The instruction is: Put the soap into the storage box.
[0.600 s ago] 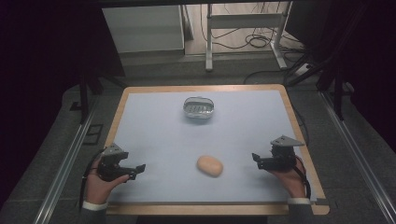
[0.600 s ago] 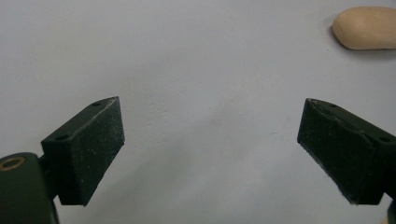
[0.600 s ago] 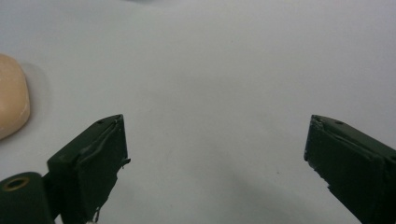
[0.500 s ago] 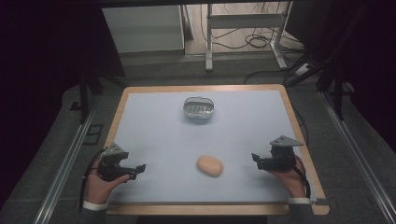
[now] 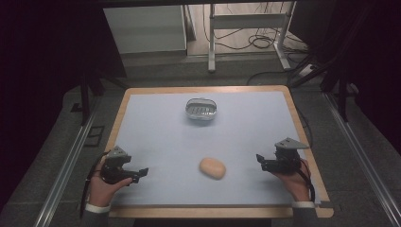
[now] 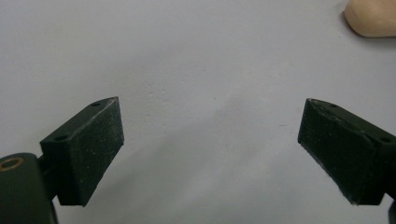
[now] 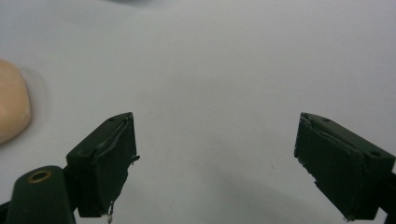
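A tan bread roll (image 5: 212,168) lies on the pale table mat (image 5: 161,137), near its front edge and between the two grippers. A small metal basket (image 5: 201,109) stands farther back at the middle. My left gripper (image 5: 140,173) rests low at the front left, held in a hand, open with nothing between its fingers; the left gripper view has the bread roll (image 6: 371,17) at its upper right corner. My right gripper (image 5: 261,162) sits at the front right, open and empty, and the right gripper view has the bread roll (image 7: 13,106) at its left edge.
The mat lies on a wooden table whose rim (image 5: 302,127) shows all round. Behind the table stand a white cabinet (image 5: 144,29), a metal frame (image 5: 246,21) and floor cables. Metal rails (image 5: 66,165) run along both sides.
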Available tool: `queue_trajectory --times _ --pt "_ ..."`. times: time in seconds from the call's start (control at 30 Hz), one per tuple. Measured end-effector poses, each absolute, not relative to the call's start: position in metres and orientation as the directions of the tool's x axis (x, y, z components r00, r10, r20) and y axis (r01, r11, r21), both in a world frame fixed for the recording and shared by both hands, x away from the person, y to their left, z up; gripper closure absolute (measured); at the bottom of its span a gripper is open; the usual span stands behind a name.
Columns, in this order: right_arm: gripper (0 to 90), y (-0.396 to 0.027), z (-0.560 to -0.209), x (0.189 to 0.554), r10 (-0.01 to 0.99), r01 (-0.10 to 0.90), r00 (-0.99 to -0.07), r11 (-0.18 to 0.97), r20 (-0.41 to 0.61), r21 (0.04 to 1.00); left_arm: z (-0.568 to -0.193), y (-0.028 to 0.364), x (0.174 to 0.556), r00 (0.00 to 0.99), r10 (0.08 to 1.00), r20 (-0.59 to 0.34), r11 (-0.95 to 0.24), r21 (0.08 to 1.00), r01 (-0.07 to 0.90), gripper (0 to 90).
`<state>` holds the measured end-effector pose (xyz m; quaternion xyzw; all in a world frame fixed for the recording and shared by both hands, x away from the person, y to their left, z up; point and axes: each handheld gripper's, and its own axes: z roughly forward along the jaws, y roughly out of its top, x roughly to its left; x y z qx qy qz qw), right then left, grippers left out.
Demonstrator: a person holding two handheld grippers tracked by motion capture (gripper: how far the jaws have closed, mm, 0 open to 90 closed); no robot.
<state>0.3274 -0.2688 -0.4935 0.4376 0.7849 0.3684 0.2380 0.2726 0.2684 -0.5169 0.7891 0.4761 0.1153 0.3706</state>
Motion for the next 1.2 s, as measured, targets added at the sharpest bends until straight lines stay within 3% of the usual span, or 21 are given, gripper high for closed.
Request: queue_trajectory --times 0.5,1.2 --pt "16.3 -0.262 -0.476 0.319 0.851 0.518 -0.524 0.342 -0.025 0.784 -0.503 0.270 0.269 0.538 0.823 -0.182 -0.256 0.726 0.638 7.0" --pt "17.8 -0.205 -0.441 0.326 0.730 0.483 -0.679 0.522 -0.076 0.703 -0.505 0.268 0.272 0.541 0.820 -0.186 -0.256 0.726 0.638 7.2"
